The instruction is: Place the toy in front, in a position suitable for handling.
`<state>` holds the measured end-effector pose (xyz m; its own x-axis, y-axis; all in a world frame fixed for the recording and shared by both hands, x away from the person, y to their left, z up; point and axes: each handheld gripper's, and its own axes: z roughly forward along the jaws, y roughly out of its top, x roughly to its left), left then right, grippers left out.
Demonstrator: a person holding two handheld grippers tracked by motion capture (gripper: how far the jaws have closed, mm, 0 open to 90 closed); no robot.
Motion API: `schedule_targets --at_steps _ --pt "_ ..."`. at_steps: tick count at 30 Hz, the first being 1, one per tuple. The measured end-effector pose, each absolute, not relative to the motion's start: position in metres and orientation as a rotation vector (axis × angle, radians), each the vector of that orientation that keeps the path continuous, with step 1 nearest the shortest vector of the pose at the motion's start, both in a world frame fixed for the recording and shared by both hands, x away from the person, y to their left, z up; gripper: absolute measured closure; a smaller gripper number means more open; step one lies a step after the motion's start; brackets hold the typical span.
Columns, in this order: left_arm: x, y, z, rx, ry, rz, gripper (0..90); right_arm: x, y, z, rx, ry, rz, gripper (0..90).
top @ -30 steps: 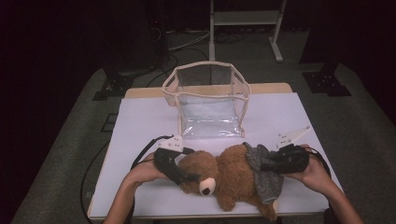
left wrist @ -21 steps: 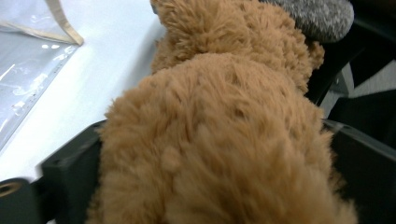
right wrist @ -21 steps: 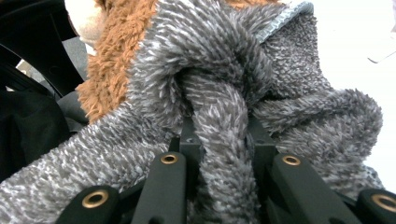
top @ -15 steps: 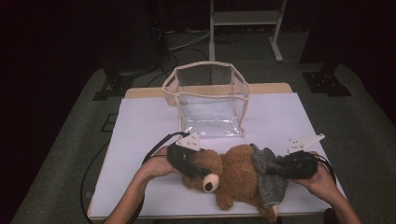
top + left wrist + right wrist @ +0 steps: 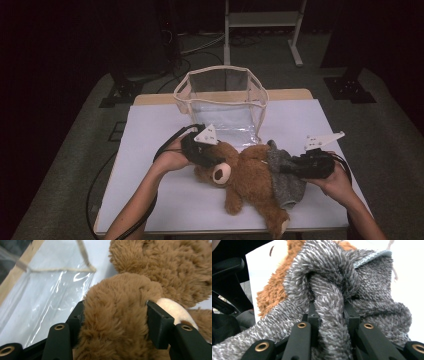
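The left gripper, whose jaws have just been closing, squeezes the teddy bear by its head; the right gripper pinches its grey sweater. Lying near the clear bag, the bear looks soft, light and floppy, so take thick plush.

The teddy bear lies on the table, before the bag.
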<state>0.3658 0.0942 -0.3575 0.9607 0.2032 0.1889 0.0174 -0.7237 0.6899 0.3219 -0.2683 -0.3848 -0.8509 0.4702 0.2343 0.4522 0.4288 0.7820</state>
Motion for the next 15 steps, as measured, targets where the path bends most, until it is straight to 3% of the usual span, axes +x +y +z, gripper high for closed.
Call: schedule_targets --at_steps 6,15 --pt "0.349 0.119 -0.373 2.273 0.184 0.264 40.1 0.318 -0.248 -0.385 0.771 2.681 1.397 72.3" --pt "0.318 0.135 -0.380 2.246 0.168 0.287 40.1 0.314 -0.253 -0.365 0.774 2.595 1.454 71.7"
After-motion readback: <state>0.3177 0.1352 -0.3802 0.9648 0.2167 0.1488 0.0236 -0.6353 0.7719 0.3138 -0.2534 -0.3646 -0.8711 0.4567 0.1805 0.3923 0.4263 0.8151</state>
